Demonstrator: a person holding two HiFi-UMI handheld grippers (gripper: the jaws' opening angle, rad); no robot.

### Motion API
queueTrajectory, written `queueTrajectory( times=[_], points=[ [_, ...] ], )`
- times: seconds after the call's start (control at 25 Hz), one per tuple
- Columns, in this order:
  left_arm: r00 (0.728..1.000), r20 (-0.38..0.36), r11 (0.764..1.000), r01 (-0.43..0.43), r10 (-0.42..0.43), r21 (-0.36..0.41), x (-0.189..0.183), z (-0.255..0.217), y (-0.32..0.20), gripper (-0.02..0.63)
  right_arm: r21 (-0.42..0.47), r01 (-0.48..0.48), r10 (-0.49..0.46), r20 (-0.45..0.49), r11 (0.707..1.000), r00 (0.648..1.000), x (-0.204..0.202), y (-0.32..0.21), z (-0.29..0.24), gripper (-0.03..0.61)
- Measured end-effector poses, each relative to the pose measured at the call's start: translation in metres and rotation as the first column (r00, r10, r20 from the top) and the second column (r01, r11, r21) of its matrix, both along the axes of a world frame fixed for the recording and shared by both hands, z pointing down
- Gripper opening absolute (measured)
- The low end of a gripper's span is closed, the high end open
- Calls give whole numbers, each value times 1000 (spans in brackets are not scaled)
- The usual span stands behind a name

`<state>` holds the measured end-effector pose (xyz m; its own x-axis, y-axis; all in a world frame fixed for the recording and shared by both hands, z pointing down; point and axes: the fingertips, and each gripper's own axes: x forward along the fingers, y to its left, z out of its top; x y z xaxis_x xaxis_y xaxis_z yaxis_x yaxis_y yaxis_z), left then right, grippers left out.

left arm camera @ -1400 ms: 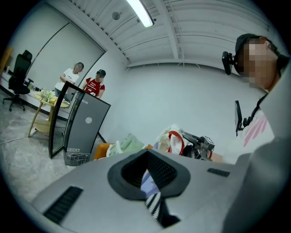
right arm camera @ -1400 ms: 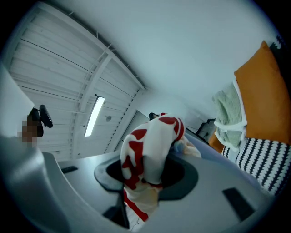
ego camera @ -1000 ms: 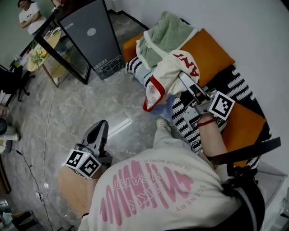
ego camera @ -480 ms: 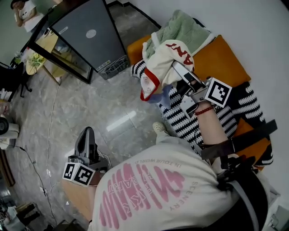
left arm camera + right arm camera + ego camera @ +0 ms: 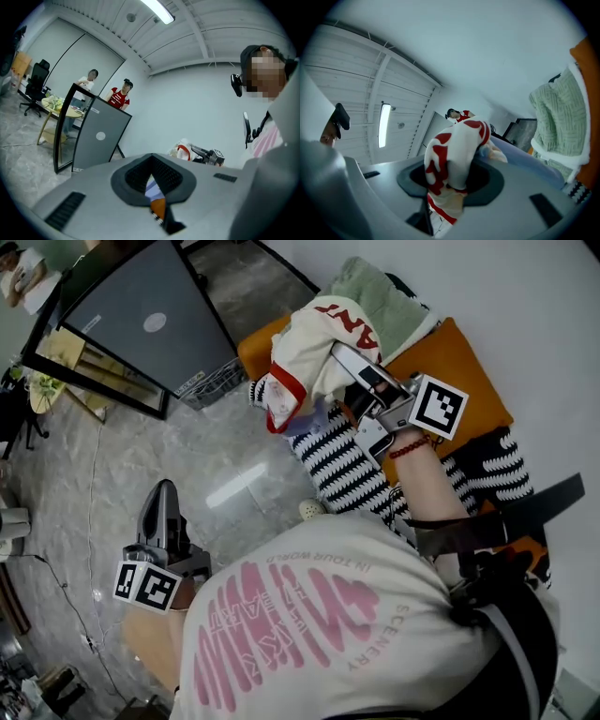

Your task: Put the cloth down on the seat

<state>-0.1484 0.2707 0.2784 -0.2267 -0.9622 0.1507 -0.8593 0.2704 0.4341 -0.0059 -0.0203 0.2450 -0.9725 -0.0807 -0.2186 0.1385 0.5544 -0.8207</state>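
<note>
Two grippers, left gripper [image 5: 162, 495] and right gripper [image 5: 342, 354]; one cream-and-red cloth [image 5: 302, 343]; one orange seat [image 5: 457, 364]; one green towel [image 5: 377, 292]; one striped blanket [image 5: 339, 461]; two bystanders, a person in white [image 5: 88, 83] and a person in red [image 5: 121, 97]

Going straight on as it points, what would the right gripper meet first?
Apart from the cloth in the right gripper, nothing close: the way looks free toward the far wall. The green towel sits off to one side, though depth is unclear.

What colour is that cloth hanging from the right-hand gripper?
Cream white with red trim and red lettering. The cloth shows best in the head view.
</note>
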Motion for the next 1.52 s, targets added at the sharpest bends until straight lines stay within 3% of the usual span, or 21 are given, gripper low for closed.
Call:
queueTrajectory(
  times=[0.52, 0.72, 0.88, 1.16, 1.32, 1.52],
  points=[
    [994, 31, 995, -103, 103, 4, -10, 0, -38, 9, 17, -73, 72, 44, 997, 996, 0, -10, -14, 153],
    [989, 47, 990, -140, 139, 14, -26, 0, -60, 9, 38, -135, 134, 39, 990, 990, 11, -22, -19, 153],
    [972, 33, 972, -234, 232, 38, -31, 4, -96, 9, 49, -231, 230, 42, 972, 972, 32, -37, -22, 153],
    [923, 87, 923, -379, 374, 58, -50, 1, -144, 9, 58, -404, 399, 73, 913, 914, 56, -62, -19, 153],
    [878, 127, 883, -469, 461, 36, -75, 12, -172, 9, 69, -544, 534, 124, 836, 836, 71, -77, -10, 153],
    [855, 67, 853, -518, 514, 70, -134, 23, -191, 9, 138, -646, 625, 166, 751, 762, 53, -87, -40, 153]
  ],
)
